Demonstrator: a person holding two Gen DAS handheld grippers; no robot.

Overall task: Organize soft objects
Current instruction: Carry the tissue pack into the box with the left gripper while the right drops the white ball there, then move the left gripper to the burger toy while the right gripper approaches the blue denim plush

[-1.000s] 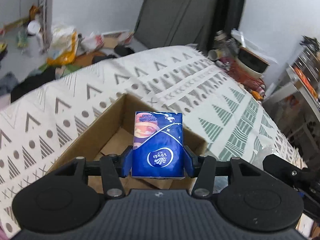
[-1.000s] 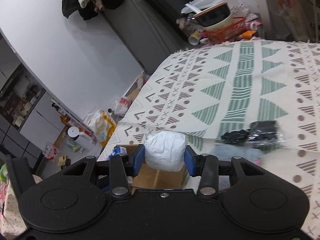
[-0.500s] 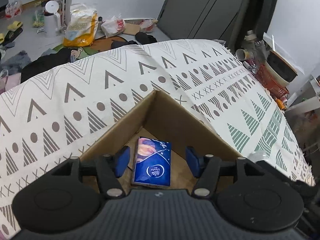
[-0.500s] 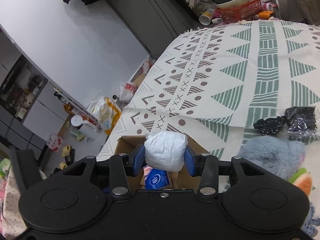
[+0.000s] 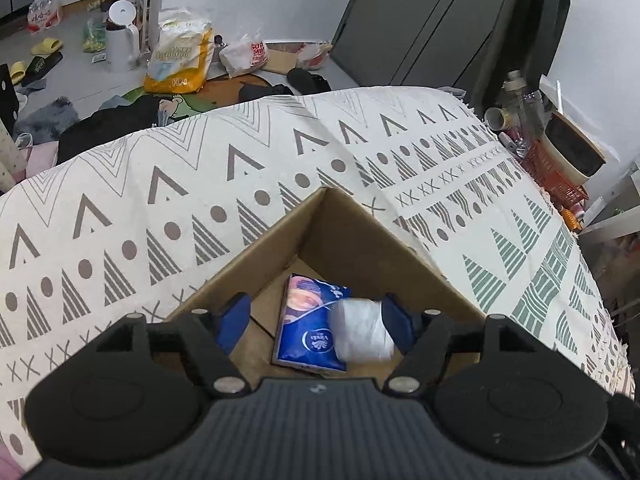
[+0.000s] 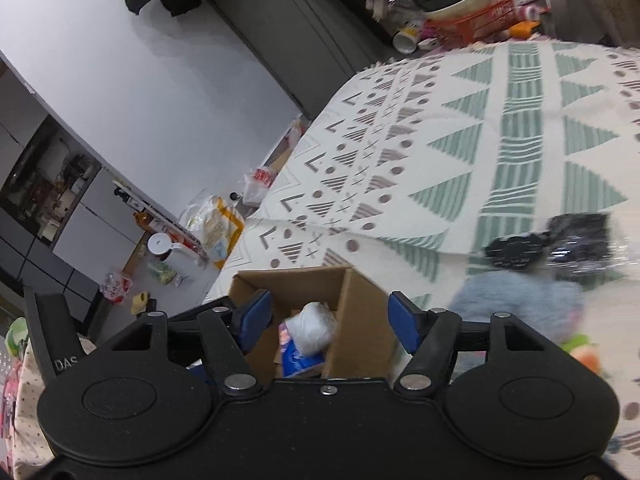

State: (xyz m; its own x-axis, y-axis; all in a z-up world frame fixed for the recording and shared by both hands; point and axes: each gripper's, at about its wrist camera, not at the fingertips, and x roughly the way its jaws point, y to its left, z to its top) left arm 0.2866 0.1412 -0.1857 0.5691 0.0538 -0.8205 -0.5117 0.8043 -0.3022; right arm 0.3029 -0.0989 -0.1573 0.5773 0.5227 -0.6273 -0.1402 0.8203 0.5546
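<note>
Nearest, the left gripper (image 5: 316,322) is seen with its 2 blue jaws spread wide and nothing pinched between them, held above an open cardboard box (image 5: 352,236). Likewise, the right gripper (image 6: 331,318) is seen with its jaws spread apart and empty, poised over the same cardboard box (image 6: 360,312) from another side. Inside the box, a blue tissue pack (image 5: 306,328) is laid flat on the bottom, and a white wrapped bundle (image 5: 362,330) is seen on or just above its right edge, slightly blurred; in the right wrist view the white bundle (image 6: 314,326) is shown on top of the blue pack (image 6: 298,356), against the box's inner wall. The box is set on a table covered by a patterned cloth (image 5: 160,200) printed with triangles, dots and crosses. Beside the box, on the cloth, a grey-blue fluffy item (image 6: 520,304) is seen, blurred, and just past it 2 dark items in clear wrap (image 6: 560,240). Farther off, an orange basket (image 5: 556,176) holding a bowl is found past the table's far edge, and a white kettle (image 5: 122,36) and a yellow bag (image 5: 182,58) are seen on the floor.
</note>
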